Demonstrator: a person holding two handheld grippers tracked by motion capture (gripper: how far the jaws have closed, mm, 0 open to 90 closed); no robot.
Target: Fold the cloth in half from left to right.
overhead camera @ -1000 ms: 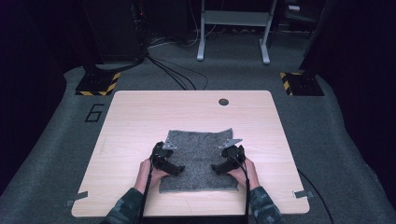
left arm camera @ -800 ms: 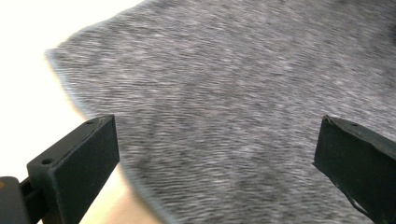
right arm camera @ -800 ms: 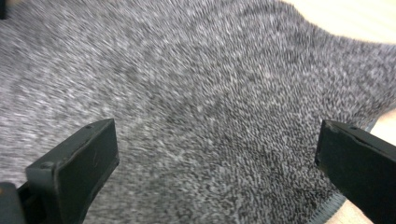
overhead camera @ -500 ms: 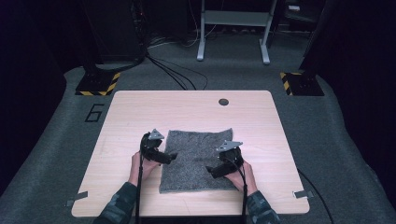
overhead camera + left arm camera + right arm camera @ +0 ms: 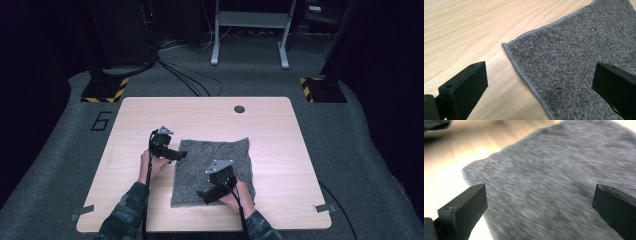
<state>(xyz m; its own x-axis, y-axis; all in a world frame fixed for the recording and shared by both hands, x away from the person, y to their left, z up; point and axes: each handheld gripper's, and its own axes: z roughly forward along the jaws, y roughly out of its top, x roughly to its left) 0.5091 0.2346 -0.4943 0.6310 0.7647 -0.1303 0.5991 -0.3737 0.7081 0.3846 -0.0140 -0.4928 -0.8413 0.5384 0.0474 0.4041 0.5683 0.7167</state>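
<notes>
Light wood table (image 5: 150, 115) on grey carpet, dark room | right gripper (image 5: 202, 196) lower centre, over cloth's near edge, jaws wide apart, empty | grey cloth (image 5: 227, 157) flat at centre, long axis near-to-far | left gripper (image 5: 184, 155) at cloth's left edge, jaws wide, empty.

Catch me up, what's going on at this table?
A person is working on a grey towel lying flat on the wooden table, a handheld gripper in each hand. The left gripper sits at the towel's far-left corner, jaws open, one over bare wood and one over cloth. The right gripper is over the towel's near edge, jaws also open. Neither holds the towel; its view is motion-blurred, so that hand looks to be moving.
</notes>
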